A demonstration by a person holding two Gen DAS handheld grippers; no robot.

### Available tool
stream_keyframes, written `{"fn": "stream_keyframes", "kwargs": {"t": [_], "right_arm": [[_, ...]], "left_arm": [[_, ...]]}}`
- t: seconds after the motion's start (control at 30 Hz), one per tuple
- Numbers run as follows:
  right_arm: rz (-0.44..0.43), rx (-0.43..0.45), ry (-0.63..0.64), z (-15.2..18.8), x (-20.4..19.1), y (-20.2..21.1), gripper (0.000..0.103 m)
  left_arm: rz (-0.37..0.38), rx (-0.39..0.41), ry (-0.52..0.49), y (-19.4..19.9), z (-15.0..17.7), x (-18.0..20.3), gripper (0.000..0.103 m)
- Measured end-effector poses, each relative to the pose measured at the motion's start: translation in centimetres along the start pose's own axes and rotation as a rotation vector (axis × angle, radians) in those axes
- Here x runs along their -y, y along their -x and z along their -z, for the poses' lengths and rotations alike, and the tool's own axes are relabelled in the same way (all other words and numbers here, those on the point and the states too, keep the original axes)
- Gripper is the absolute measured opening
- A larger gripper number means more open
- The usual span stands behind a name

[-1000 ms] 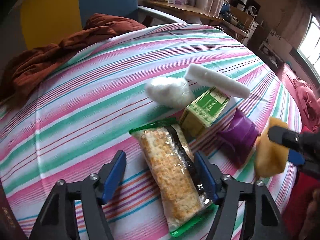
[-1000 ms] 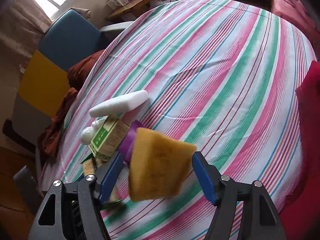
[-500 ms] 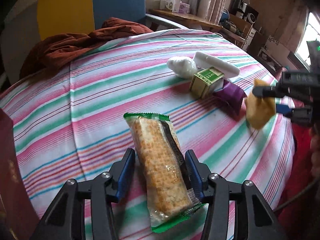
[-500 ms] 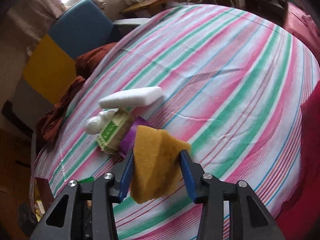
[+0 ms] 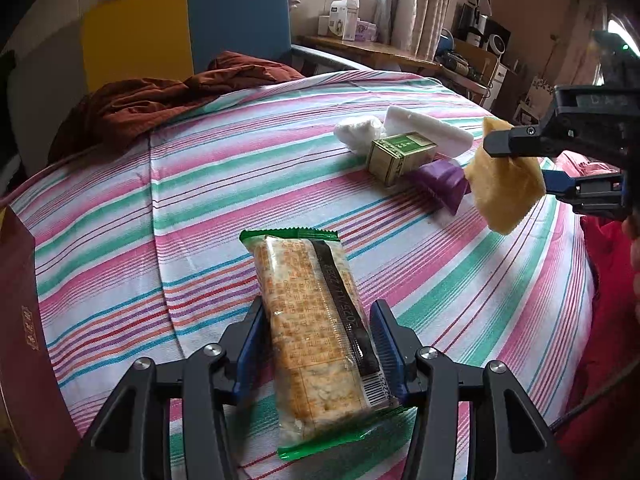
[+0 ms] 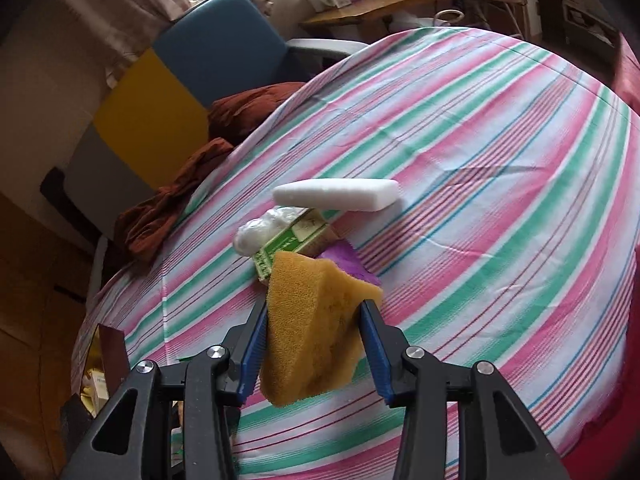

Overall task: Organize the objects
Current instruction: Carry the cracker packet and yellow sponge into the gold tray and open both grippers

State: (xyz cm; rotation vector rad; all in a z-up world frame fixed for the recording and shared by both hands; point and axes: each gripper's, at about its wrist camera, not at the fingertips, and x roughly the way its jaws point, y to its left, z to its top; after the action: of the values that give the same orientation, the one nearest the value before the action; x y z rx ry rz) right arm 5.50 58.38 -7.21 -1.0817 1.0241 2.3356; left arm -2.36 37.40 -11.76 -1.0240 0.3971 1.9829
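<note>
**Both grippers loaded above the striped bedspread**

The pink, green and white striped cloth bedspread (image 5: 224, 184) lies below both grippers and fills most of each view. A rumpled rust-brown fabric heap (image 5: 168, 100) sits at its far edge, well ahead and left of the left gripper, with a blue and yellow upholstered chair (image 5: 188, 20) behind it. A dark red cardboard box (image 5: 24, 332) stands at the left gripper's left side.

The left gripper (image 5: 316, 344) is clamped on a long clear-and-green plastic cracker packet (image 5: 312, 332), pads pressing both long sides, the packet pointing forward, clear of the cloth.

The right gripper (image 6: 312, 340) is clamped on a yellow wedge-shaped sponge (image 6: 312, 320), squeezed between its blue pads.

Just ahead of the right gripper lies a cluster: a long white foam block (image 6: 340, 196) resting on top of a green and tan cardboard carton (image 6: 292, 240), a white crinkled plastic bundle (image 6: 260, 228) touching the carton's left, and a purple foil pouch (image 6: 348, 260) beside it.
</note>
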Motion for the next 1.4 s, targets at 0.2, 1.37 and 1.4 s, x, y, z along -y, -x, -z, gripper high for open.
{"fn": "stream_keyframes", "kwargs": {"t": [0.2,1.37,1.4], "right_arm": [[-0.040,-0.017,0.107,0.6,-2.3,-0.3,0.045],[-0.098,-0.034,0.383,3.4,-7.8,-0.3,0.045],[-0.100,-0.037,0.391,3.6,-8.0,-0.3,0.045]], "left_arm": [[-0.004,0.010,-0.002,0.2,0.3,0.1,0.051],[-0.093,0.240,0.072,16.7,1.3,-2.9,0.039],[-0.098,0.242,0.081,17.0,1.4,-3.3,0.039]]}}
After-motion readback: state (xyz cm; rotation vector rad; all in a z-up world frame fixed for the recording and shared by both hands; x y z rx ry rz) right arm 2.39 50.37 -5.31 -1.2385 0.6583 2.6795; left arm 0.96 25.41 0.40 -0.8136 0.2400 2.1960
